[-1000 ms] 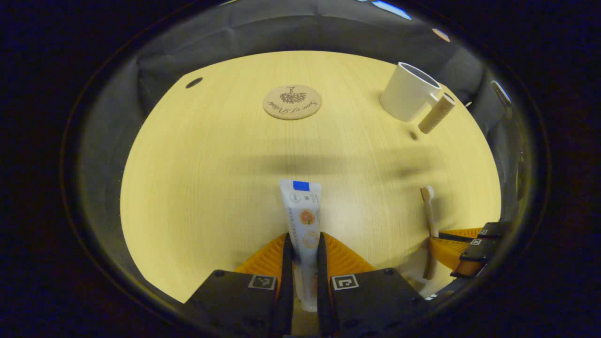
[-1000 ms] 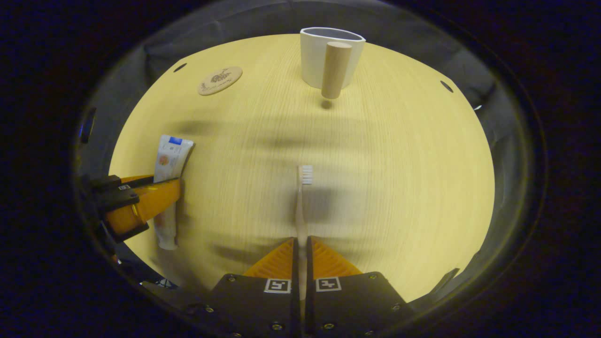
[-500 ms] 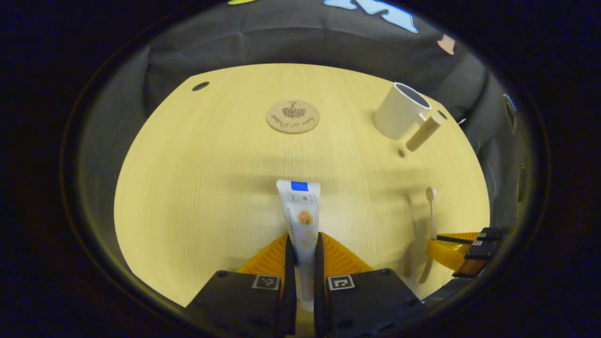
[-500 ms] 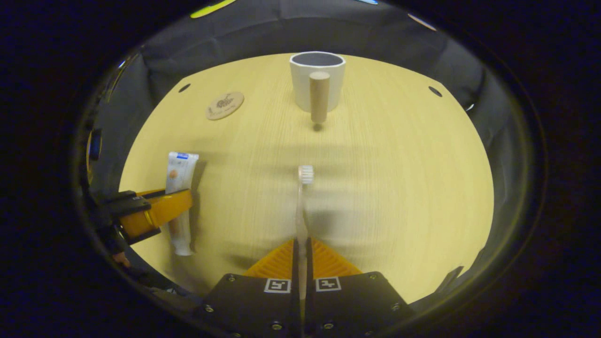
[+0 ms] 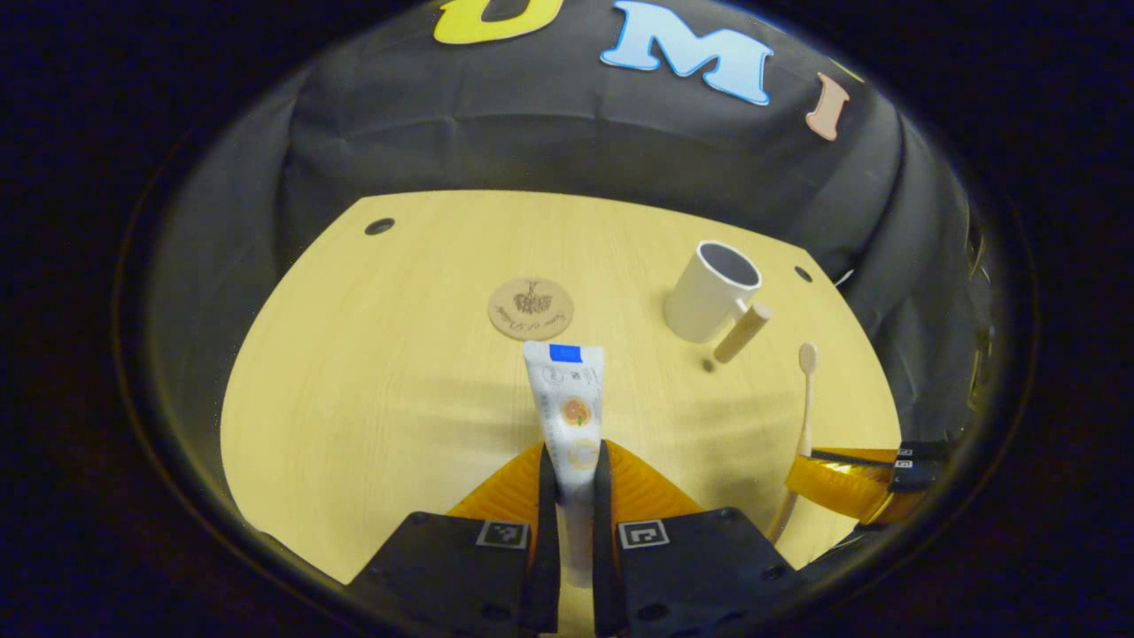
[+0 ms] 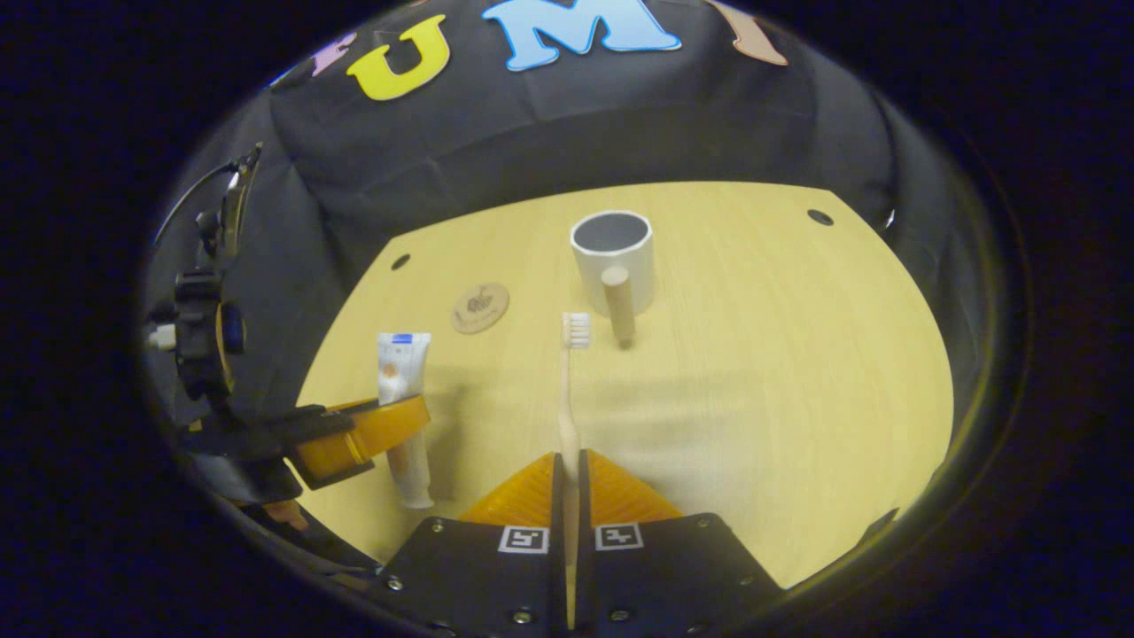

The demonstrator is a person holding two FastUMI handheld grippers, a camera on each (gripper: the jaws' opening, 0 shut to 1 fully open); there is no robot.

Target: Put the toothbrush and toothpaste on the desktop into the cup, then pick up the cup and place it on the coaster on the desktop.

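Black cloth walls close in behind a pale wooden counter [image 5: 372, 372], which has small dark holes near its far corners. On the counter stands a white cup [image 6: 613, 252] with a wooden peg handle, upright and open at the top, the handle turned toward the right gripper's camera. A round cork coaster [image 5: 531, 308] lies flat to the cup's left, apart from it and bare. Nothing lies between the held things and the cup.

The left gripper [image 5: 568, 483] has its jaws pinching a toothpaste tube [image 5: 568, 403] near the cap end, the flat crimped end pointing forward; seen from the right gripper view, the tube hangs above the counter. The right gripper [image 6: 568, 478] has its jaws pressed on the handle of a toothbrush [image 6: 570, 390], bristle head forward, pointing toward the cup.
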